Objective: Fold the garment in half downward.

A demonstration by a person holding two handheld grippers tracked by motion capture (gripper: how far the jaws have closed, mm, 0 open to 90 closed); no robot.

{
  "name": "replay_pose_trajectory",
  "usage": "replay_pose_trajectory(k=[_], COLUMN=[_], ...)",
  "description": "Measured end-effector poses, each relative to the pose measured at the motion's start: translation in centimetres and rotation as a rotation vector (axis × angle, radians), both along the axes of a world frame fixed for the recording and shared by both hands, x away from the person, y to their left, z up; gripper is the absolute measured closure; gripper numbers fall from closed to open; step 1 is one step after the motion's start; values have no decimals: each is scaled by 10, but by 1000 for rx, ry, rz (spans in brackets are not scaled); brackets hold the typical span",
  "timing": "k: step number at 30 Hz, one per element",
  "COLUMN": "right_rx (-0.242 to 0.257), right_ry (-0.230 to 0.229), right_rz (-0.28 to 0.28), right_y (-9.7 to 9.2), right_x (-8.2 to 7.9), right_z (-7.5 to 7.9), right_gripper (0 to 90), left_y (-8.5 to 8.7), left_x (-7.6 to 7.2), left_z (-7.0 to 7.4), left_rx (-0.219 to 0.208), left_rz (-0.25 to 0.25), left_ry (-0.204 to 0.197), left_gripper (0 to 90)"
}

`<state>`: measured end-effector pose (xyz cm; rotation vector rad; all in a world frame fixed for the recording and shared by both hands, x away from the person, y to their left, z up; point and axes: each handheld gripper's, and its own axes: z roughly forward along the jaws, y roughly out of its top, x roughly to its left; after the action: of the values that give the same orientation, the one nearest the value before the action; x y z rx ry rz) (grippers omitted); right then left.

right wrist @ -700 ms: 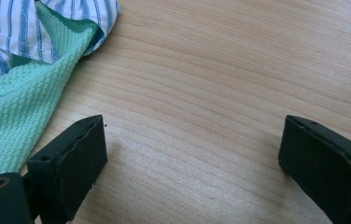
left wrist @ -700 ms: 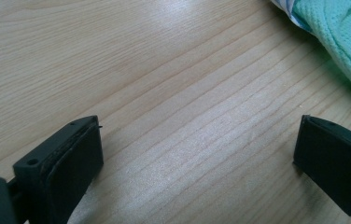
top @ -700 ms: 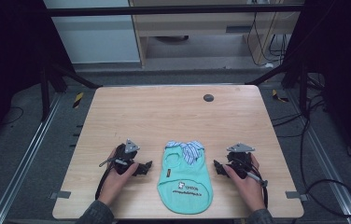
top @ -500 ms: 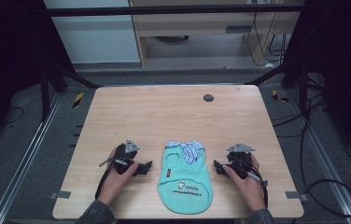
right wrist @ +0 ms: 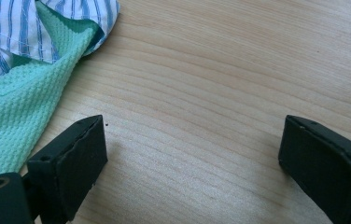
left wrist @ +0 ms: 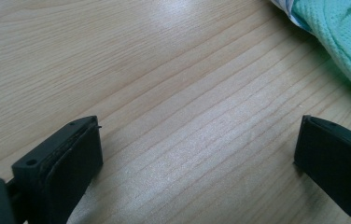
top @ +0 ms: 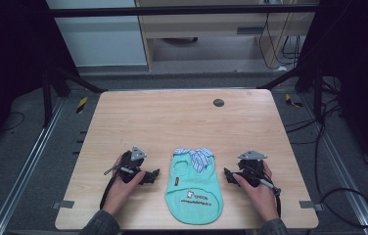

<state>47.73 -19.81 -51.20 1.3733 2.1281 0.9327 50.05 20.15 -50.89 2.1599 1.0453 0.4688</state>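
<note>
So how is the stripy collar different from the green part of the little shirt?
The striped collar is white with blue stripes, while the green body is plain mint with a small printed logo. The collar is a small piece at the far end; the body is much bigger and reaches toward the person. Seen close in the right gripper view, the collar looks smooth and the body has a bumpy waffle weave. Both lie flat on the table.

A mint-green garment (top: 194,188) with a blue-and-white striped collar (top: 197,155) lies on the pale wooden table (top: 172,117).
</note>
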Motion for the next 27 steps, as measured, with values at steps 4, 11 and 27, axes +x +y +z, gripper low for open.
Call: replay_pose_trajectory(k=[4,11,27], right_rx=[-1,2,-66], right_ry=[-2,-9,16], right_rz=[3,-10,203], right_y=[0,-1,27], right_x=[0,-2,36], right_z=[0,1,41], right_gripper=[79,170,532], left_y=[0,-1,-36], left_x=[0,-1,28], left_z=[0,3,30], left_rx=[0,-8,73], left_rz=[-3,-1,-146], left_ry=[1,-2,54], left_gripper=[0,96,293])
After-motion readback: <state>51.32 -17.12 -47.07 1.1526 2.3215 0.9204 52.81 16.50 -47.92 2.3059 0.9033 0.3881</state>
